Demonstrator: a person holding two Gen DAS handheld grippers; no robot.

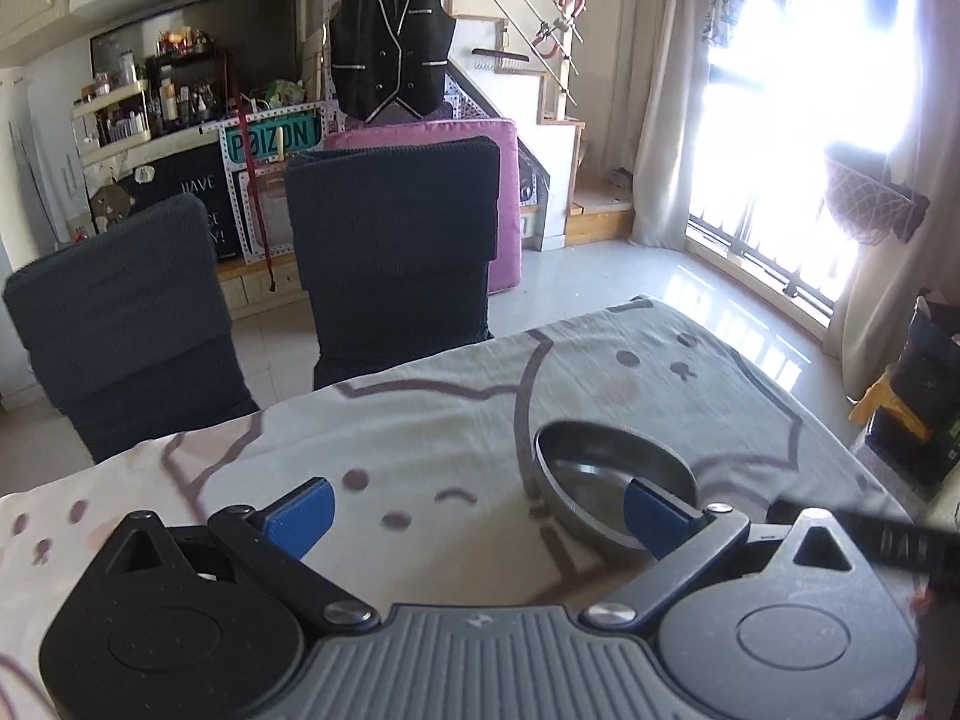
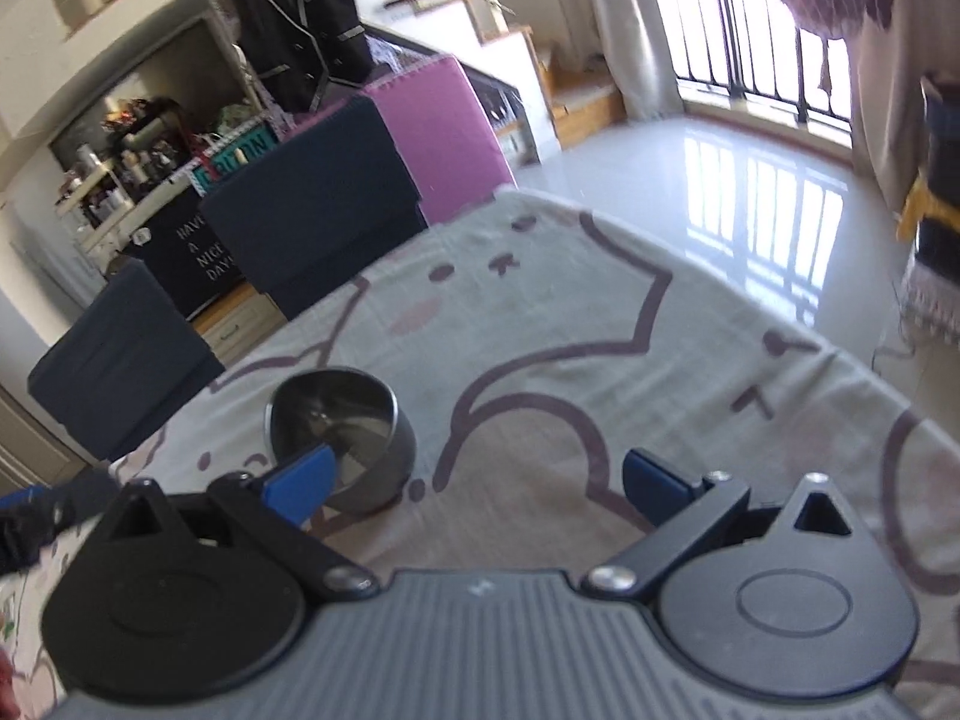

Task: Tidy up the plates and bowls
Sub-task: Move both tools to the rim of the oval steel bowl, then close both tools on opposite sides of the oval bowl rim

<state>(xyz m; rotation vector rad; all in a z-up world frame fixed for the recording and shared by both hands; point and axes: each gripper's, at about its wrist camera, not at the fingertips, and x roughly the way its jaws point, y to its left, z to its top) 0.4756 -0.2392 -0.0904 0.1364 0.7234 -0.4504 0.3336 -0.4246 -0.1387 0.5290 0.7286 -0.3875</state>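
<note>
- Steel, round and shiny: your bowl sits upright, mouth up, on the cloth-covered table; being round, it has no long axis.
- The cloth is soft, pale and wrinkled, printed with brown outlines.
- The bowl lies toward the far edge, where two dark chairs stand; bare cloth spreads towards the window-side edge.
- Your left gripper is spread wide, its right blue pad in front of the bowl.
- Your right gripper gapes wide, holding nothing, with the bowl just beyond its left pad.

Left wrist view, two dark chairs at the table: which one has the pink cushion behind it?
The right-hand chair, below the hanging vest; the pink cushion shows behind its back. The left-hand chair has shelves behind it.
</note>
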